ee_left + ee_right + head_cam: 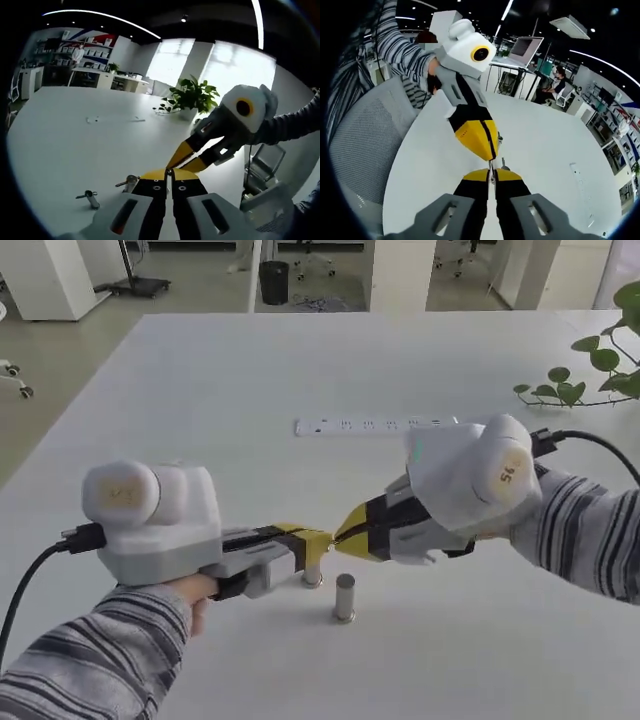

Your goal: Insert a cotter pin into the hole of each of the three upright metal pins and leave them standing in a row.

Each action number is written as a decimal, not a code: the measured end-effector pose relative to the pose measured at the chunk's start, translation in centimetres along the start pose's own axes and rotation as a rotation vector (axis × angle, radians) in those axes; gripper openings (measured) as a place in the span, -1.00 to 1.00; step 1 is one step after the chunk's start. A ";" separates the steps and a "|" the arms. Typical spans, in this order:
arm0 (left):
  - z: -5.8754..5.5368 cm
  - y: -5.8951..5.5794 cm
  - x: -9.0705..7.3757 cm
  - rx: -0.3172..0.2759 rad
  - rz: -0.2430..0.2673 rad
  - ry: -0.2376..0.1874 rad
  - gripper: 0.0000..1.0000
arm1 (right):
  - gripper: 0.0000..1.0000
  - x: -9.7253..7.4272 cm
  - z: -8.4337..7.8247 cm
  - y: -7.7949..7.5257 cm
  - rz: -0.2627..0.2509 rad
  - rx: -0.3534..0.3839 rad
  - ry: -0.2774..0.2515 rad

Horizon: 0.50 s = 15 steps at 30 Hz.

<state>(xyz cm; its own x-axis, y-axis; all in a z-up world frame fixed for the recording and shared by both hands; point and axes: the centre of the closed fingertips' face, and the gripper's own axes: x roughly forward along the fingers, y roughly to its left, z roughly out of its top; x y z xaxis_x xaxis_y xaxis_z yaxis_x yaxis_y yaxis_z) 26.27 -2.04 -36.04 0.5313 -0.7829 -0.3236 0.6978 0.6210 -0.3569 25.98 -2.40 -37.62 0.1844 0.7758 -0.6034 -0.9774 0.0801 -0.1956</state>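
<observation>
Meeting tip to tip: right gripper [342, 529] was clamped shut on a thin cotter pin [491, 173]. Left gripper [318, 541] was shut too, its catch too small to tell. A metal pin [344, 597] stood just below the tips. Best to steady both grippers, line the cotter pin up with the hole and push slowly.

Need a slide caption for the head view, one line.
Left tool and right tool meet tip to tip just above two upright metal pins on a white workbench.
</observation>
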 end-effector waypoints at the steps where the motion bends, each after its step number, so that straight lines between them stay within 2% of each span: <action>1: 0.1 -0.2 -0.1 0.009 -0.012 -0.005 -1.00 | -1.00 -0.1 -0.1 -0.1 -0.003 0.048 -0.017; 5: -0.1 -0.2 -0.4 0.063 -0.023 0.004 -1.00 | -0.98 -0.2 -0.7 -0.4 0.003 0.131 -0.035; 8: -0.6 0.0 -0.6 0.098 -0.026 0.018 -1.00 | -0.95 -0.3 -1.0 -0.1 0.022 0.245 -0.070; 12: -1.2 -0.6 -1.0 0.120 -0.064 0.022 -1.00 | -0.85 -0.4 -1.5 0.3 0.054 0.391 -0.109; 14: -1.6 -0.9 -1.2 0.135 -0.072 0.024 -1.00 | -0.81 -0.5 -1.5 0.6 0.064 0.410 -0.120; 15: -1.7 -0.9 -1.2 0.139 -0.079 0.023 -1.00 | -0.79 -0.6 -1.3 1.0 0.083 0.449 -0.141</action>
<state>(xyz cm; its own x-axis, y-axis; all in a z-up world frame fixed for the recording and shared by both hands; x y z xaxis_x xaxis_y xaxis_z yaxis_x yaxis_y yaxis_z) 24.19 -1.59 -36.77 0.4623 -0.8270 -0.3199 0.7975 0.5455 -0.2579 25.07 -3.61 -38.47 0.1187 0.8658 -0.4861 -0.9421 0.2528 0.2203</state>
